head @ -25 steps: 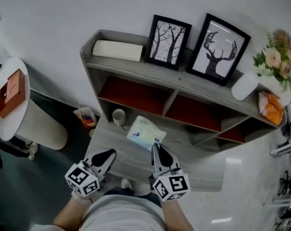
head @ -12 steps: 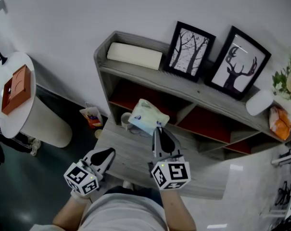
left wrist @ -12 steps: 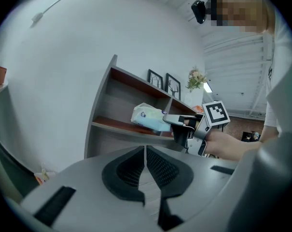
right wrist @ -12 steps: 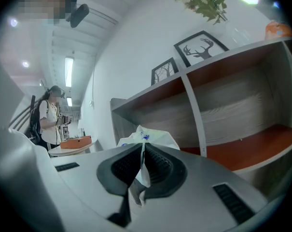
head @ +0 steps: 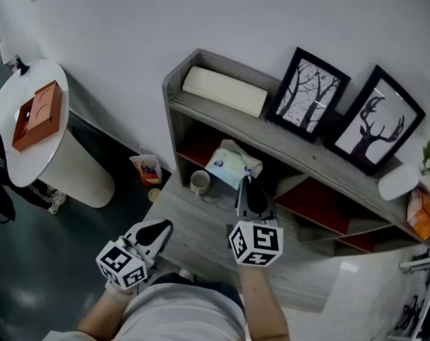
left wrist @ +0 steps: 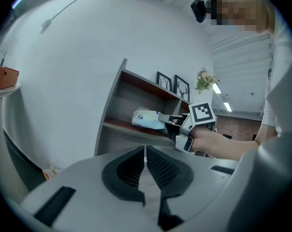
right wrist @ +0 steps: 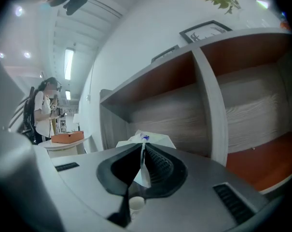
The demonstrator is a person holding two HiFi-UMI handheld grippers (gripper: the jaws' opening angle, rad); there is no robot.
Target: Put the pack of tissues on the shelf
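The pack of tissues (head: 231, 164), pale blue and white, hangs in the mouth of the left compartment of the grey shelf (head: 178, 128). My right gripper (head: 246, 183) is shut on its near edge and holds it off the surface. In the right gripper view a thin flap of the pack (right wrist: 144, 163) is pinched between the jaws, with the shelf's red-floored compartments (right wrist: 266, 163) ahead. The left gripper view shows the pack (left wrist: 146, 119) in front of the shelf. My left gripper (head: 163, 225) stays low at the left, shut and empty, jaws together (left wrist: 145, 154).
A white mug (head: 199, 182) stands on the grey table (head: 193, 226) just left of the pack. A pale roll (head: 225, 91) and two framed pictures (head: 311, 94) sit on the shelf top. A white round table (head: 37, 119) with an orange box stands at the left.
My right gripper has carried the pack of tissues forward and up from over the table into the mouth of the shelf's left compartment. The left gripper has stayed put.
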